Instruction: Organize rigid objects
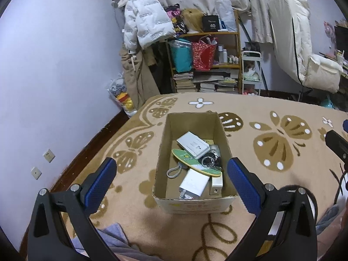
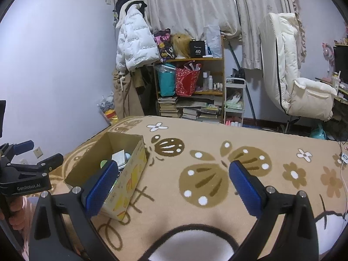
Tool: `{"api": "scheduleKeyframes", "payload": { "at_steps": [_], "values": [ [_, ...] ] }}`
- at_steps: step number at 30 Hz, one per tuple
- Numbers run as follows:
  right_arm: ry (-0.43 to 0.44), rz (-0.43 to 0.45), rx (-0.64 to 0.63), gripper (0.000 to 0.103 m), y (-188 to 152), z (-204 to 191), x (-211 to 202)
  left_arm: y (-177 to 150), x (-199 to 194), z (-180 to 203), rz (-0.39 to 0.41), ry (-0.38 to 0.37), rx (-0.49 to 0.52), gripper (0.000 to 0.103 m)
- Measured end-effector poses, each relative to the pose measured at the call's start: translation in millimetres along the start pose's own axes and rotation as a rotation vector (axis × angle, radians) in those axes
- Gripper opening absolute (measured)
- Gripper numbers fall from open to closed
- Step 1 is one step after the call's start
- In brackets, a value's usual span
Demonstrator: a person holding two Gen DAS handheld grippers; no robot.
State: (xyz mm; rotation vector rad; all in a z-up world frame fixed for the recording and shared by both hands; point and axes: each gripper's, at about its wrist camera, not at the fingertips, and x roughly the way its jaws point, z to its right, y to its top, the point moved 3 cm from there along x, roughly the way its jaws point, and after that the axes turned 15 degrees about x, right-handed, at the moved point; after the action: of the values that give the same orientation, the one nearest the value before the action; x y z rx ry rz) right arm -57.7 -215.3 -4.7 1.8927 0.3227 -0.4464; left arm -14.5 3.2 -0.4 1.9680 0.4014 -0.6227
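Observation:
An open cardboard box (image 1: 226, 150) stands on the patterned blanket, holding a white power bank (image 1: 193, 144), a green oval tag (image 1: 193, 162), a key ring (image 1: 207, 161), a white charger (image 1: 193, 184) and a looped grey cord (image 1: 174, 171). My left gripper (image 1: 171, 178) hovers open just in front of the box, its blue pads on either side of it, holding nothing. In the right wrist view the same box (image 2: 132, 180) sits at the left. My right gripper (image 2: 171, 182) is open and empty over the blanket right of the box.
The beige butterfly blanket (image 2: 217, 174) covers a bed. A lilac wall (image 1: 54, 76) runs along the left. Behind the bed stand a shelf (image 1: 206, 65) with bags and books, a hanging white jacket (image 1: 145, 21) and a cream chair (image 2: 293, 76). A hand (image 2: 13, 211) holds the left gripper.

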Motion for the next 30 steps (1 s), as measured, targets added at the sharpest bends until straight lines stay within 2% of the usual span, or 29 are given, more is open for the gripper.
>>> {"api": "scheduleKeyframes", "payload": {
  "at_steps": [18, 30],
  "values": [
    [-0.059, -0.005, 0.007, 0.103, -12, 18, 13, 0, 10, 8, 0.008, -0.038, 0.016, 0.101],
    [-0.060, -0.006, 0.007, 0.103, -12, 19, 14, 0, 10, 11, 0.005, -0.038, 0.029, 0.101]
  ]
}}
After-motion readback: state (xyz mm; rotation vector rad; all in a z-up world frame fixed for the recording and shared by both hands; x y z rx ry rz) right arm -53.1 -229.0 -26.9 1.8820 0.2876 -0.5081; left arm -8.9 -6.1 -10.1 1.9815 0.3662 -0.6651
